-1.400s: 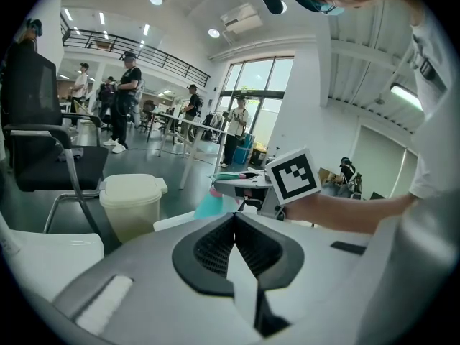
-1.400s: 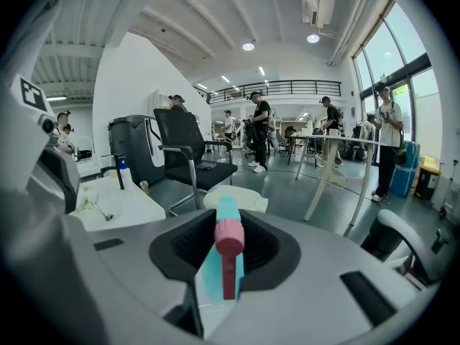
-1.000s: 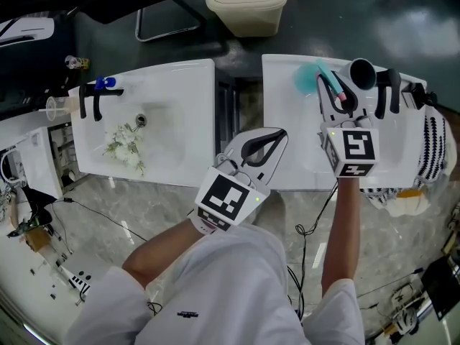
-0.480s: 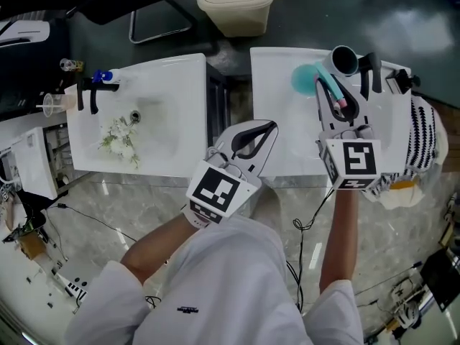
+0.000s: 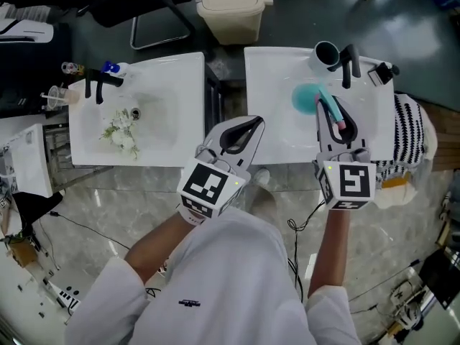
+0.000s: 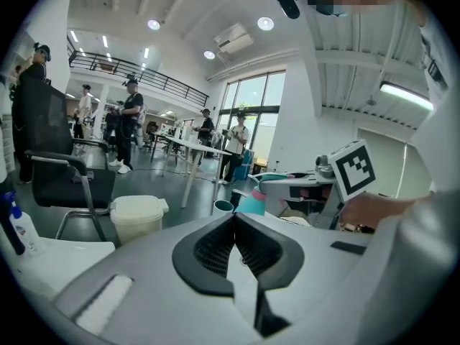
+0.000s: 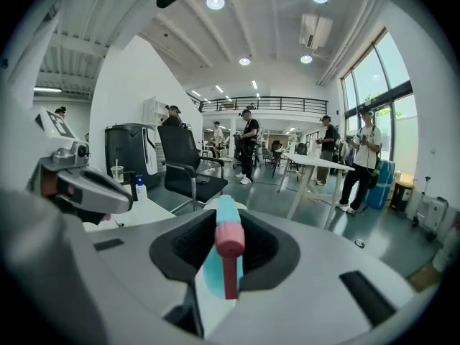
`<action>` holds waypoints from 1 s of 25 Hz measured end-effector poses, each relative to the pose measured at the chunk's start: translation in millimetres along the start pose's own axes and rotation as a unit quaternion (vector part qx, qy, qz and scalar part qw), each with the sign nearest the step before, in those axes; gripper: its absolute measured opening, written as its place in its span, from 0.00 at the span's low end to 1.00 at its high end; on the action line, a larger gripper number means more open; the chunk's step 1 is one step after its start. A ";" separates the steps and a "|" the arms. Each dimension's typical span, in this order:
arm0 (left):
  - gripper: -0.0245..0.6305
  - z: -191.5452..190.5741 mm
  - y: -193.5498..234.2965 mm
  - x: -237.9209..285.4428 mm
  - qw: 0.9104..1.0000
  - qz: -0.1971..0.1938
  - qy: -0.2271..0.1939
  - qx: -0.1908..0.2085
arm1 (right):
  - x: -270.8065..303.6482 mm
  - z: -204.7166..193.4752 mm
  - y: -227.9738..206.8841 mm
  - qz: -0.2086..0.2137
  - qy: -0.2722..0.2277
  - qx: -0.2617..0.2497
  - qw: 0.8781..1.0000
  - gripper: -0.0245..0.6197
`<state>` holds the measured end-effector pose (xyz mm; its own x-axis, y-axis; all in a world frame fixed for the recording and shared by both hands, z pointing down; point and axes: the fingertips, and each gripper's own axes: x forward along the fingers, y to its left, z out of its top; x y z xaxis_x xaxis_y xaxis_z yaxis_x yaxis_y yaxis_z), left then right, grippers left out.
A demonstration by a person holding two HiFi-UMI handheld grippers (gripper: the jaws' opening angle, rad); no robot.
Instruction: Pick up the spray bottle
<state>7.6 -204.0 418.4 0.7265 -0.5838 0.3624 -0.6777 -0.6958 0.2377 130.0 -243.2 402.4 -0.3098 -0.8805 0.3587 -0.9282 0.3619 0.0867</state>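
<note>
The spray bottle (image 5: 307,98) is teal with a pink nozzle. It hangs over the right white sink (image 5: 273,121), clamped at its neck by my right gripper (image 5: 329,108), which is shut on it. In the right gripper view the bottle (image 7: 218,268) stands between the pads, with its pink nozzle (image 7: 230,239) pointing at the camera. My left gripper (image 5: 256,123) hovers over the gap between the two sinks with its tips together and nothing in them. The left gripper view shows its jaws (image 6: 234,218) meeting, and the bottle (image 6: 251,201) beyond them.
The left sink (image 5: 180,85) holds a scatter of white flowers (image 5: 121,131) and a black tap (image 5: 97,86). A black cup (image 5: 327,52) and another tap (image 5: 350,60) stand at the back of the right sink. A striped cloth (image 5: 410,139) lies to its right, and a beige bin (image 5: 231,6) stands behind.
Both grippers have drawn back toward the near edge of the sinks. The right one carried the spray bottle away from the cup and tap. Neither pair of jaws changed.
</note>
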 end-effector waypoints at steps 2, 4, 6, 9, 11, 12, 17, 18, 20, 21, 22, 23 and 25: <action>0.05 3.4 -8.0 -10.9 1.000 0.001 -0.006 0.005 | -18.9 2.9 4.3 -0.008 -0.003 0.000 1.000 0.16; 0.05 6.1 -16.0 -22.0 1.000 0.002 -0.013 0.010 | -39.0 4.9 8.0 -0.018 -0.005 0.003 1.000 0.16; 0.05 9.0 -22.3 -32.4 1.000 0.006 -0.019 0.013 | -59.1 6.9 10.5 -0.029 -0.006 0.008 1.000 0.16; 0.05 13.4 -26.9 -45.8 0.999 0.013 -0.025 0.020 | -87.9 7.4 13.8 -0.047 -0.005 0.018 0.999 0.16; 0.05 17.0 -27.8 -53.8 0.999 0.019 -0.030 0.024 | -105.9 4.7 15.3 -0.064 -0.005 0.025 0.998 0.16; 0.05 19.3 -28.6 -57.1 0.999 0.021 -0.033 0.026 | -114.7 2.6 14.9 -0.072 -0.006 0.030 0.997 0.16; 0.05 29.5 -36.2 -70.9 0.998 0.023 -0.048 0.034 | -157.0 -10.6 7.6 -0.116 -0.013 0.059 0.991 0.16; 0.05 28.7 -37.9 -73.5 0.998 0.024 -0.047 0.033 | -165.0 -13.8 6.8 -0.123 -0.012 0.065 0.990 0.16; 0.05 27.3 -41.0 -76.9 0.998 0.025 -0.046 0.030 | -178.6 -18.1 4.0 -0.135 -0.011 0.073 0.988 0.16; 0.05 27.5 -42.2 -78.1 0.998 0.025 -0.046 0.029 | -184.1 -19.0 2.3 -0.141 -0.012 0.075 0.987 0.16; 0.05 28.3 -43.4 -79.0 0.998 0.024 -0.047 0.029 | -188.7 -19.3 0.7 -0.147 -0.013 0.075 0.986 0.16; 0.05 29.6 -44.6 -79.5 0.998 0.024 -0.048 0.030 | -192.4 -19.2 -1.0 -0.152 -0.015 0.076 0.985 0.16; 0.05 31.6 -47.7 -80.1 0.998 0.022 -0.051 0.032 | -198.6 -19.8 -3.8 -0.160 -0.018 0.079 0.984 0.16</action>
<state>-14.6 -137.2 349.5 0.7059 -0.6518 0.2770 -0.7033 -0.6916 0.1649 199.2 -63.7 349.3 -0.0014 -0.9531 0.3026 -0.9989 0.0154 0.0438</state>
